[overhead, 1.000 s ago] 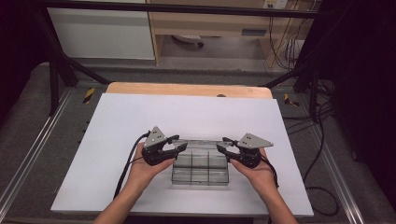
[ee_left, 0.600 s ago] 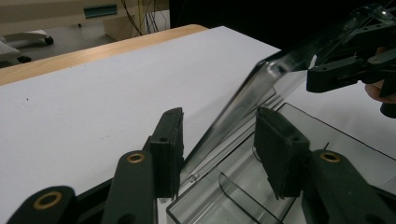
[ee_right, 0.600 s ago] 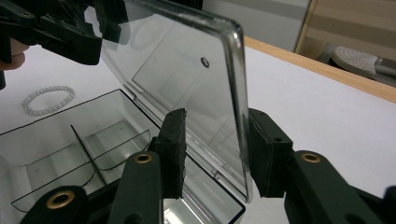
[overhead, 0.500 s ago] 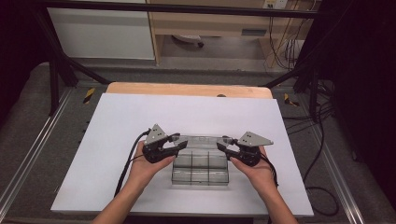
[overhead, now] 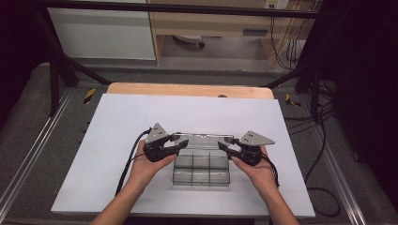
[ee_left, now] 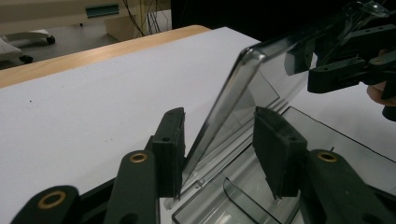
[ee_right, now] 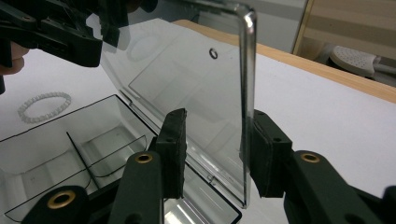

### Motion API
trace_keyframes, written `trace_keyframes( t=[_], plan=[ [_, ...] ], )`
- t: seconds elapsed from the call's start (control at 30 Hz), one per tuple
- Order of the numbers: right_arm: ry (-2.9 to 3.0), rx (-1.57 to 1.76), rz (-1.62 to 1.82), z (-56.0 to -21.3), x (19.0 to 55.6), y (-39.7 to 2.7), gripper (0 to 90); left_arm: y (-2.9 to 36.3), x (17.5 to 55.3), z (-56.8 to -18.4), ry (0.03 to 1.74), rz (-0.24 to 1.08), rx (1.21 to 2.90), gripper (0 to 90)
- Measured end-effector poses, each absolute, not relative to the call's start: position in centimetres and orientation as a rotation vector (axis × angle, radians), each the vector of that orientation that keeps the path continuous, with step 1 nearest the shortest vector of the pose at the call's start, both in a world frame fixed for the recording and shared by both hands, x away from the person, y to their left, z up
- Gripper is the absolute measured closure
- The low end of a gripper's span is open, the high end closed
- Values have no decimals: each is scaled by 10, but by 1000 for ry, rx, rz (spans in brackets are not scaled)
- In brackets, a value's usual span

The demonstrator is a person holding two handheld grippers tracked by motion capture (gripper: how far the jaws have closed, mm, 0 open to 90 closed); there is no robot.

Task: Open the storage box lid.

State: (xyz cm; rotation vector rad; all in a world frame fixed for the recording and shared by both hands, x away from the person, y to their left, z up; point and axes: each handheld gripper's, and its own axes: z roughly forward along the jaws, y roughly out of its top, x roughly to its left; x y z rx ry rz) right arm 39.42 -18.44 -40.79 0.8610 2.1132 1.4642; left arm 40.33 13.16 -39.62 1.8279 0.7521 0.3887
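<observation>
Between the fingers (ee_left: 170,144) of my left gripper (ee_left: 219,135) stands one end of the box's clear lid (ee_left: 243,93). It leans close against one pad, with a gap to the other, so the fingers are spread around it, not pinching. My right gripper (ee_right: 215,135) straddles the lid's other end the same way: the edge sits near one finger and clear of the other.

The lid is hinged along the box's far wall and is tipped up nearly upright. The box (overhead: 202,171) itself, a see-through compartment case, rests on the white worktop (overhead: 141,117) between my hands.

I judge it light, stiff and slick, with a thin hinge that could crack if twisted. I would take the lid by its short end edges, both sides evenly, with a gentle squeeze. A small white beaded ring (ee_right: 44,106) lies just beside the box.
</observation>
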Motion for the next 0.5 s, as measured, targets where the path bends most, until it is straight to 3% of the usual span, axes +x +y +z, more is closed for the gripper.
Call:
trace_keyframes(
  t=[0.5],
  plan=[
    [2100,884,1479,-408,398,-185,614,132,408,-396,761,380,1818,561]
  ],
)
